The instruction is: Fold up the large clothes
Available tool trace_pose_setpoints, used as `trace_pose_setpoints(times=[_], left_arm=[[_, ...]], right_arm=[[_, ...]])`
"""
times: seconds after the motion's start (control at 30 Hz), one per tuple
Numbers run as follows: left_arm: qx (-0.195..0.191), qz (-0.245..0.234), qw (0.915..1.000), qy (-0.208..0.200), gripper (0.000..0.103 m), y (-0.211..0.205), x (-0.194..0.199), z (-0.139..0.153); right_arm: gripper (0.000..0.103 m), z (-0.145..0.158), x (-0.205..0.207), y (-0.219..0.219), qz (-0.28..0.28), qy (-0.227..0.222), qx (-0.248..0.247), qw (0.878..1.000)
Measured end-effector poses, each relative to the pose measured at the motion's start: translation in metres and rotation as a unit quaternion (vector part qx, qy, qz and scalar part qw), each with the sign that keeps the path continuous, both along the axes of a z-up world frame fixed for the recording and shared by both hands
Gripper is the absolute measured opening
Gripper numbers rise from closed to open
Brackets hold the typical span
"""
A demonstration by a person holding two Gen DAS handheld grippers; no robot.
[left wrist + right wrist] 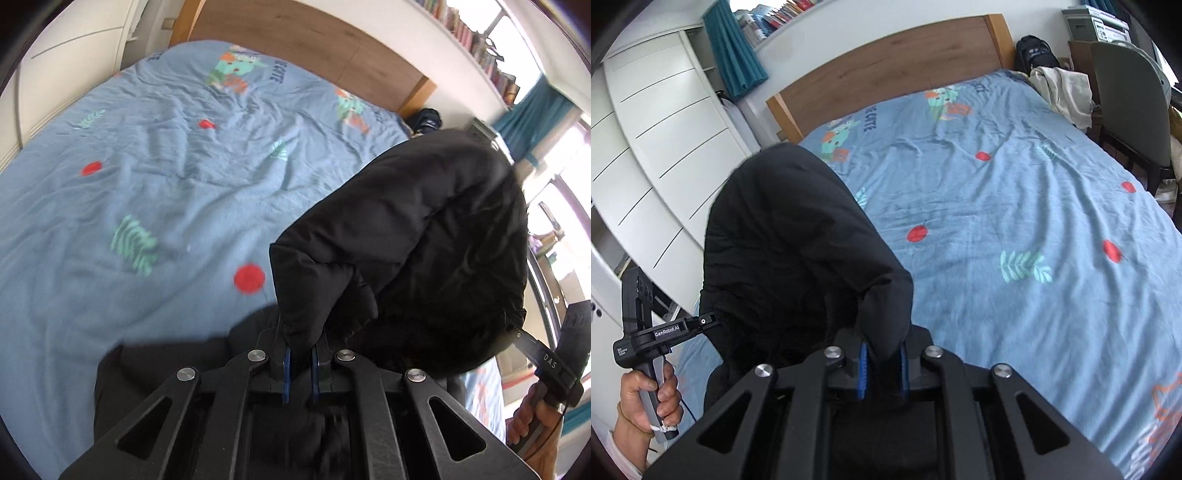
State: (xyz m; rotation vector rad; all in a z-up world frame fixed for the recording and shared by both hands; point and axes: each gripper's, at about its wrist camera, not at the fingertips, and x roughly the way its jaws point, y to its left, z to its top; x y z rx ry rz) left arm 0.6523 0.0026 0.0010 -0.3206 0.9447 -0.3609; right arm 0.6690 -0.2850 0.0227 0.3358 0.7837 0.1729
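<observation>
Black and puffy, the jacket (417, 236) hangs above the bed (155, 192) as we clamp one edge in each gripper, left (300, 363) and right (882, 369), needing level, evenly spaced hands before lowering.

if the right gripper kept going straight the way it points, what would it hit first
Right gripper is already shut on the black jacket, which bulges just ahead; beyond that, probably the blue bedspread.

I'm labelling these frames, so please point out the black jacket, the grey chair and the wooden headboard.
black jacket (424, 229), left wrist view, on the puffy raised bulk of the fabric.
grey chair (1126, 99), right wrist view, on its backrest.
wooden headboard (886, 70), right wrist view, on the flat front panel.
</observation>
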Motion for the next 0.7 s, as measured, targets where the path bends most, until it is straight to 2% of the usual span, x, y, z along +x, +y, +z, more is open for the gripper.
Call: trace_pose_setpoints(times=[0.13, 0.27, 0.53, 0.7], left_arm=[[-0.006, -0.002, 1.0000, 0.000, 0.007, 0.011, -0.051, -0.008], [0.002, 0.017, 0.9996, 0.020, 0.007, 0.026, -0.097, -0.033], [0.063, 0.038, 0.9965, 0.039, 0.007, 0.033, -0.143, -0.084], [0.052, 0.044, 0.9970, 0.038, 0.010, 0.048, -0.165, -0.080]], right_arm=[[0.012, -0.006, -0.067, 0.006, 0.009, -0.020, 0.004, 1.000], [0.012, -0.029, -0.119, 0.005, -0.002, -0.020, 0.031, 0.999], [0.012, -0.087, -0.159, 0.007, -0.022, 0.019, 0.040, 0.999], [0.018, -0.091, -0.178, 0.007, -0.016, 0.027, 0.024, 0.999]])
